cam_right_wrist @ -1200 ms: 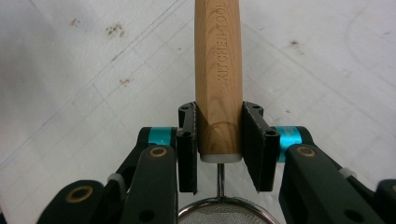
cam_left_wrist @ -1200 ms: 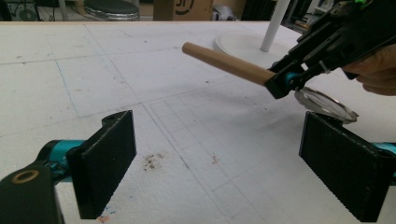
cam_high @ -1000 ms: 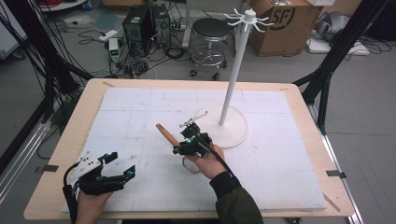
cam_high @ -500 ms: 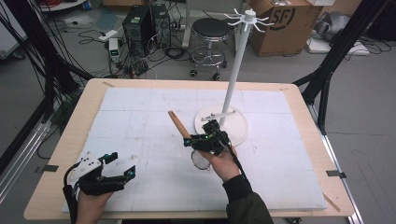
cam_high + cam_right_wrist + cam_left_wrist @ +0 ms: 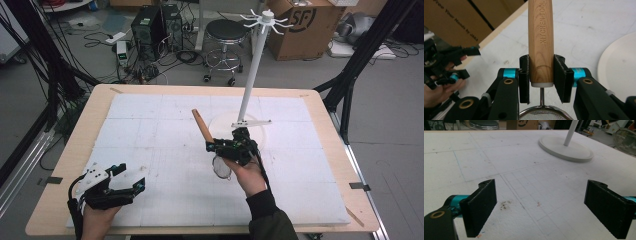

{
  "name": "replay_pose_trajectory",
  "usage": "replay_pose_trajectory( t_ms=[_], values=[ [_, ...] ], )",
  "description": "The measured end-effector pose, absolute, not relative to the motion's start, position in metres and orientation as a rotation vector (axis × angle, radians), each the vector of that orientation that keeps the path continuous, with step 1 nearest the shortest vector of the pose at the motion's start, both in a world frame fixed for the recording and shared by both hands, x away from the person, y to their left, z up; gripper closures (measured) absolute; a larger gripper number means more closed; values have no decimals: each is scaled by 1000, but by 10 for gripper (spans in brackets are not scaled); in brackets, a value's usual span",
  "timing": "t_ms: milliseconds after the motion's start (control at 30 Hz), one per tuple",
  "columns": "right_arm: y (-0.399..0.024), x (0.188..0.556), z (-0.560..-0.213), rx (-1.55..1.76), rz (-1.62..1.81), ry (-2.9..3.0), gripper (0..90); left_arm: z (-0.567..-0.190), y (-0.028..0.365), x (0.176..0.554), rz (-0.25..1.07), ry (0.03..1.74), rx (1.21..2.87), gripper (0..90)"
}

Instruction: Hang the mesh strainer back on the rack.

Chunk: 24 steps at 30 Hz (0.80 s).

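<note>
Right gripper [image 5: 220, 146] clamping strainer [image 5: 541, 42], stand base [image 5: 260, 131] just beside

Grey floor with tangled cables [image 5: 150, 70], a round stool [image 5: 227, 32], computer tower [image 5: 150, 25], cardboard box [image 5: 305, 22] behind the table [image 5: 65, 165].

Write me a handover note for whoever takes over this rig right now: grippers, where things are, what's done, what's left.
Right gripper: shut on the strainer's wooden handle, lifted off the foam mat, mesh bowl hanging below the hand, next to the white hook stand.
Left gripper: open, holding nothing, low over the mat's near left corner.
Done: strainer picked up.
Left, probably: hang it on one of the stand's top hooks; none carries anything yet.
</note>
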State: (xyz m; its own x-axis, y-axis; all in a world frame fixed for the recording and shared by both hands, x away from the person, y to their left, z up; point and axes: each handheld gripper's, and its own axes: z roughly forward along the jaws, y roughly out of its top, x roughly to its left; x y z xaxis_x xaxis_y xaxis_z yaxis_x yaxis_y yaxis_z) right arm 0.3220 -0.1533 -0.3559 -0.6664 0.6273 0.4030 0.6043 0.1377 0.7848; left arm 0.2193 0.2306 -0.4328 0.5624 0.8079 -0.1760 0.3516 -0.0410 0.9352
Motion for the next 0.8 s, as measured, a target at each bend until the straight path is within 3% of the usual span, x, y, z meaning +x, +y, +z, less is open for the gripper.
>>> replay_pose_trajectory(
  t_ms=[800],
  values=[
    [-205,309,-329,1310,1808,2041,689,-433,232,220,471,986,1618,116]
  ],
)
